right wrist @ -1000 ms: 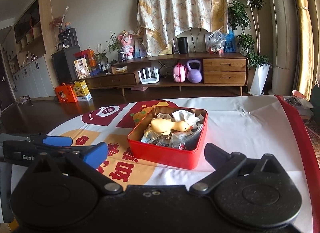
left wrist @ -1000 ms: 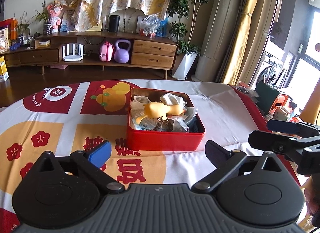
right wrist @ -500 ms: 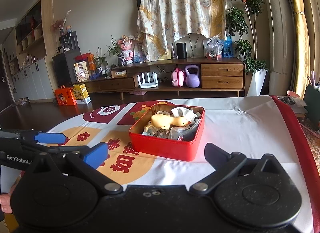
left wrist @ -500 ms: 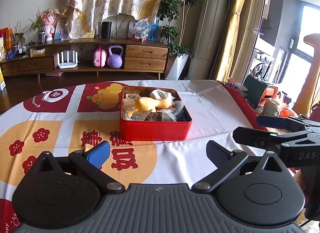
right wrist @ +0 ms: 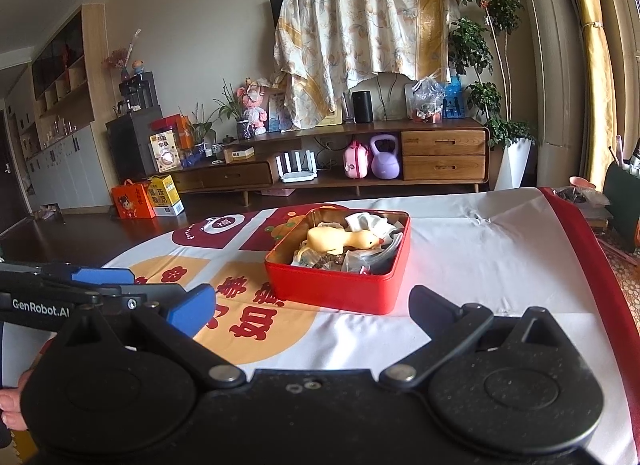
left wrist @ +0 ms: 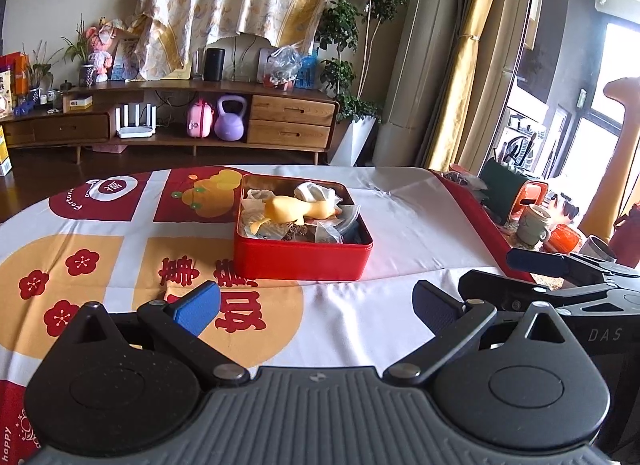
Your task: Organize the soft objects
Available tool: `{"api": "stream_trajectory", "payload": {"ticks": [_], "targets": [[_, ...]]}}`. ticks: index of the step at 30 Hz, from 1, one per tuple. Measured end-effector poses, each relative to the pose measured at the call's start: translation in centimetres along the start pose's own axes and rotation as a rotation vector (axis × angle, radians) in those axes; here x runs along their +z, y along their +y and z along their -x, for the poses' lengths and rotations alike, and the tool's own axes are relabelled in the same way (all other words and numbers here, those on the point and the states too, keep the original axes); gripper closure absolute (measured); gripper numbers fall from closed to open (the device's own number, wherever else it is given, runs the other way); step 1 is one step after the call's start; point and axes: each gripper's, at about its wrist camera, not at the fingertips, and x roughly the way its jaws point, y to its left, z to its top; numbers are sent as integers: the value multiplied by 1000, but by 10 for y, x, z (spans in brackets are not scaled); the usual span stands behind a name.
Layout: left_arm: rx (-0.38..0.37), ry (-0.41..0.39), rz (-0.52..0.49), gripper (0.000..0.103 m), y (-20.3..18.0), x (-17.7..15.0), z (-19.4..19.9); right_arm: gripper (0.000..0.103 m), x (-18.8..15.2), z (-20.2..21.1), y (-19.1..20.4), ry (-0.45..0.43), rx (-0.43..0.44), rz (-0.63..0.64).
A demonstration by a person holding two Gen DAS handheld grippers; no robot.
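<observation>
A red tin box (left wrist: 300, 261) (right wrist: 340, 291) stands on the patterned tablecloth (left wrist: 100, 265), filled with soft items. A yellow squishy duck (left wrist: 298, 209) (right wrist: 340, 239) lies on top, with white cloth (left wrist: 314, 191) (right wrist: 370, 221) and clear plastic bags beside it. My left gripper (left wrist: 314, 307) is open and empty, well short of the box. My right gripper (right wrist: 312, 307) is also open and empty, near the table's front. Each gripper shows at the edge of the other's view.
The tablecloth has a red border (right wrist: 592, 265) at the table's right edge. A mug (left wrist: 534, 225) and orange containers stand on a side surface to the right. A wooden TV console (right wrist: 360, 157) with a purple kettlebell (right wrist: 384, 163) lines the far wall.
Both grippers have drawn back from the red box, which now looks smaller and farther. Both stay open and empty. The box and its contents have not moved.
</observation>
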Motion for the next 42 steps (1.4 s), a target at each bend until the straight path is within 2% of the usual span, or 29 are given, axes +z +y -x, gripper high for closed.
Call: {"api": "stream_trajectory", "payload": {"ticks": [42], "targets": [[32,-20,6,0,-1,-4,10,0,-4,5,7,-5,-11,5]]}}
